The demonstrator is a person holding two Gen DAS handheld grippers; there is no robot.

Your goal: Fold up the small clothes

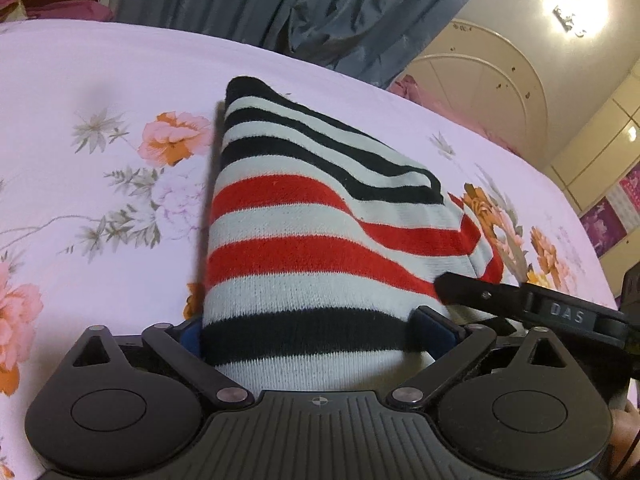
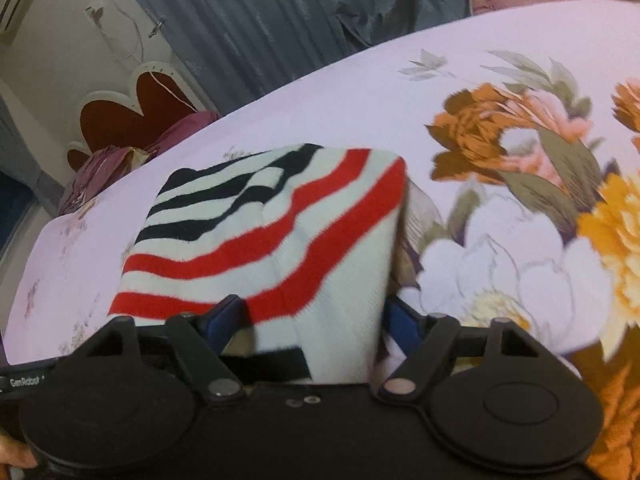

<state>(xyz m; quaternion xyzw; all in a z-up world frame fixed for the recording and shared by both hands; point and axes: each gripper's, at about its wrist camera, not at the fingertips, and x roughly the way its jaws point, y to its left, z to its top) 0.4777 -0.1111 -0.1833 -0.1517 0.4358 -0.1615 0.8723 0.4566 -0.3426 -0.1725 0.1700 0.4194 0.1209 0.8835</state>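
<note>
Striped knit garment (image 1: 304,216) lies on the floral bedsheet (image 1: 100,80), near end lifted. Left gripper (image 1: 316,340) holds the near hem, cloth filling the gap between its spread blue pads (image 1: 434,330); how hard they bite, I cannot tell. Right gripper (image 2: 316,320) likewise has the red-striped corner between its fingers. Long axis runs straight away from both. Both equally near. Right gripper's finger shows beside the left's cloth. Soft ribbed knit, black, white and red bands, floppy, already doubled at the far end.
</note>
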